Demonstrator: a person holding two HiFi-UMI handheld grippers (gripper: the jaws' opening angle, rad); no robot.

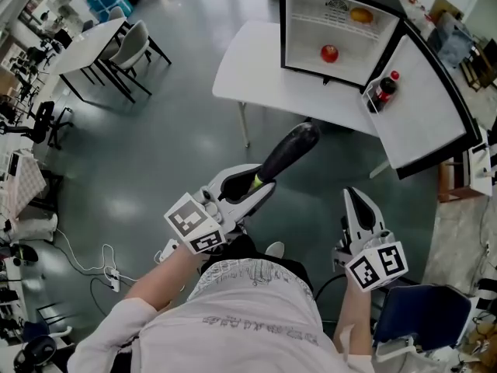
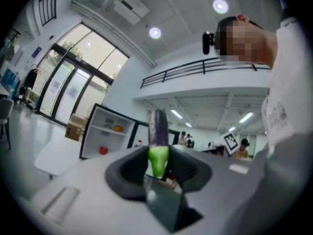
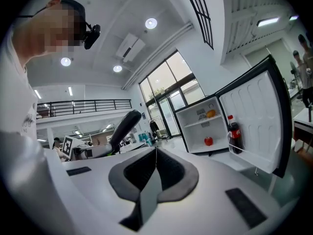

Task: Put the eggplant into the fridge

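Left claw (image 1: pixel 260 185) level, clamped on eggplant (image 1: pixel 290 151); right claw (image 1: pixel 355 196) level, jaws together.

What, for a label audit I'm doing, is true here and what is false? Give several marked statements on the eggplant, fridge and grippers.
1. The left gripper holds the eggplant by its green stem end. True.
2. The fridge is closed. False: its door stands open.
3. The right gripper is shut and empty. True.
4. The eggplant lies on a fridge shelf. False: it is outside, in the left gripper.
5. A red-capped bottle stands in the door. True.
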